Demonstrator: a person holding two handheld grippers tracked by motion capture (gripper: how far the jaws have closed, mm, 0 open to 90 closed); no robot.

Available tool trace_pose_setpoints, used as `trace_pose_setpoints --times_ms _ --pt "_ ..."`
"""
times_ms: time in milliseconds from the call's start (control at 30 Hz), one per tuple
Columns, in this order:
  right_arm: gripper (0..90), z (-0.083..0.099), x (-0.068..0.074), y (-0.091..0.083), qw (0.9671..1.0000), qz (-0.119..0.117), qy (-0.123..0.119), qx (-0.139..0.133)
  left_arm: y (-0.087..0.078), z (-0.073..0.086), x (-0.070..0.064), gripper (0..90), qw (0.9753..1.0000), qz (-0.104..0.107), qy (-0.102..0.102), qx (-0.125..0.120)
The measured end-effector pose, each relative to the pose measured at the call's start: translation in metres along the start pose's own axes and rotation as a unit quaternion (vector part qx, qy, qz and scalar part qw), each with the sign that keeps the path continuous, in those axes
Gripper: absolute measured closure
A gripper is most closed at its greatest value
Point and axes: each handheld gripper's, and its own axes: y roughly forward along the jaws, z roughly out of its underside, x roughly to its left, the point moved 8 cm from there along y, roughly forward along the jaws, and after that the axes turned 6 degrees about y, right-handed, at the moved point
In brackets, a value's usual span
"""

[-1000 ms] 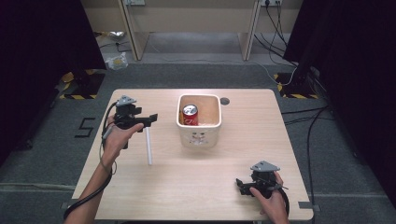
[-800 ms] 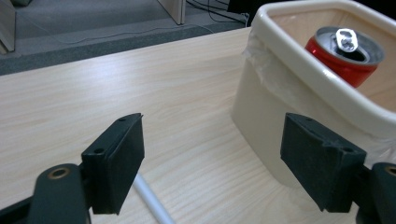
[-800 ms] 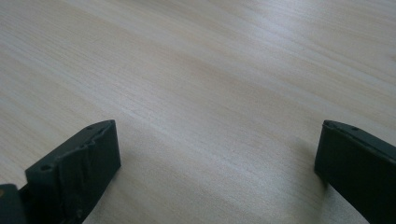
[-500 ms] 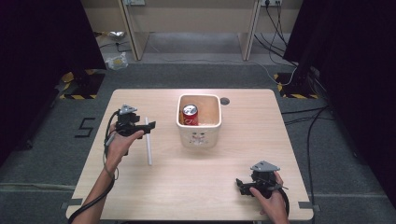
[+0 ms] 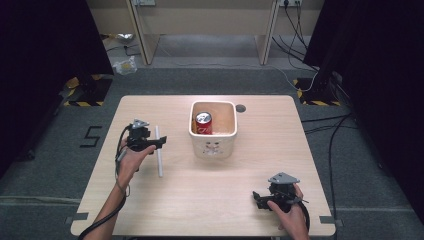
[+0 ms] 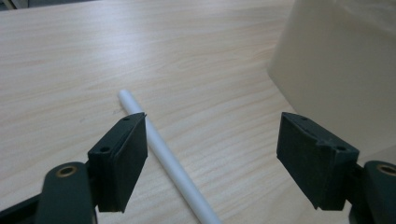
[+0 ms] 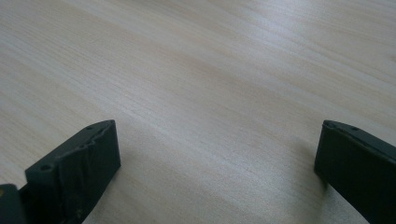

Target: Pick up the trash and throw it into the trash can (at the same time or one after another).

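The wooden table (image 5: 210, 200) carries a cream square bin (image 5: 214, 131) with a red can (image 5: 203, 122) standing inside it. To the left of the bin, a white tube (image 5: 158, 150) lies flat on the wood. The left gripper (image 5: 159, 141) hovers over the far end of the tube with its jaws wide apart; one jaw seems to touch the tube, though I cannot be sure. To grasp well, it should shift so the tube sits centred between both jaws, then close slowly. The right gripper (image 5: 257, 198) rests near the front right corner, also wide open and holding nothing.
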Motion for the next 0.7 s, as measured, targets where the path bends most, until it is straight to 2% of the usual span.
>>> trace_pose_setpoints --times_ms 567,700 --pt "0.5 0.0 0.0 0.0 1.0 0.0 0.0 0.0 0.022 0.028 0.013 31.8 0.9991 -0.018 -0.014 0.036" --pt "0.5 0.0 0.0 0.0 1.0 0.0 0.0 0.0 0.023 0.032 0.013 35.9 0.9989 -0.023 -0.008 0.041"
